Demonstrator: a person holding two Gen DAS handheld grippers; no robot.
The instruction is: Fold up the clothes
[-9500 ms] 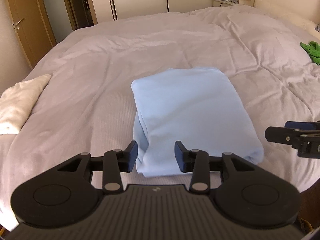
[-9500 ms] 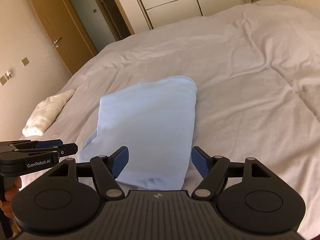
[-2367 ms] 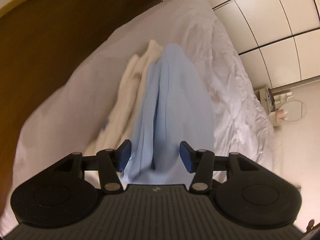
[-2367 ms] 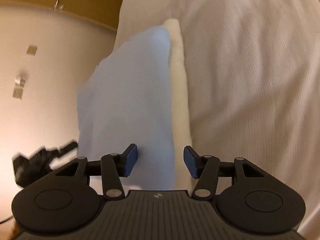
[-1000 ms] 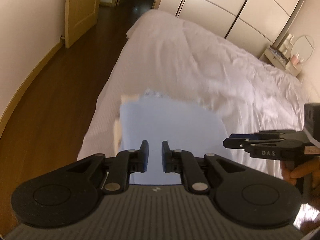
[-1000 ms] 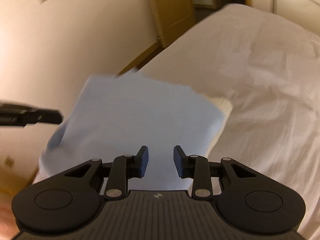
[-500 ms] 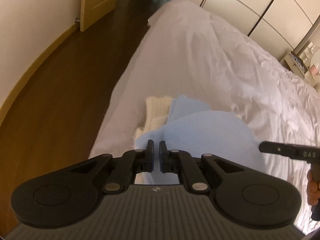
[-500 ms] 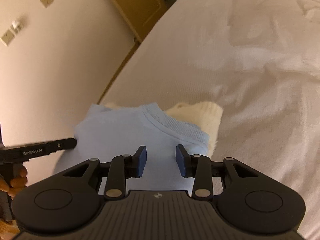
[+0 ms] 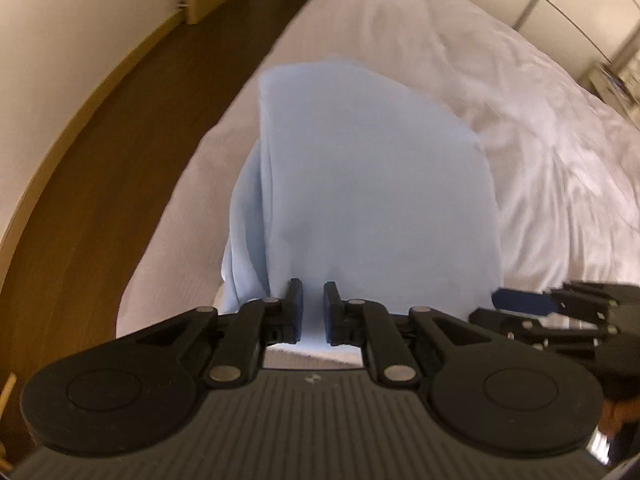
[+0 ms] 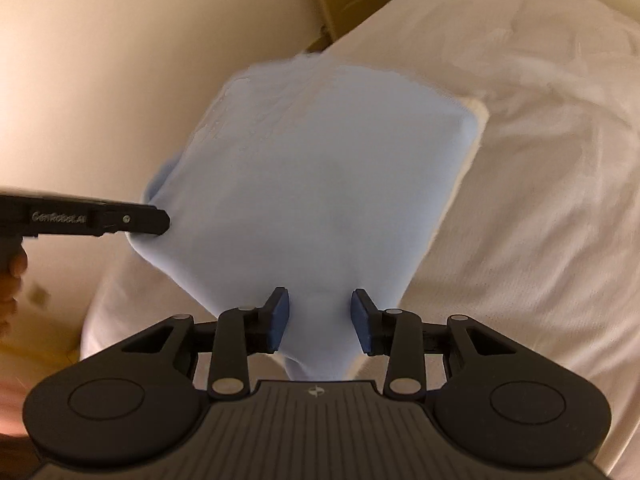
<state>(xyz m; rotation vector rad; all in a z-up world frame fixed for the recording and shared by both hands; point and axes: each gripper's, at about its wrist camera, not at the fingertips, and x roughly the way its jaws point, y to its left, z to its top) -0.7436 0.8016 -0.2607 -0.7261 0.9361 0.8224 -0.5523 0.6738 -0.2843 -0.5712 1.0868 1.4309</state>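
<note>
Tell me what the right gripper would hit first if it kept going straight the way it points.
The light blue garment: a bunch of it already sits between the jaws of the right gripper, and the rest spreads directly ahead. Beyond it, probably the cream cloth and the bed; depth is unclear.

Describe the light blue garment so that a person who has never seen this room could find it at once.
Find the large bed with the white cover, beside the dark wooden floor. Near the bed's edge by that floor is the light blue garment, folded into a thick bundle, with both grippers at its near end. It is the only blue cloth there; a cream cloth peeks out from under it.
</note>
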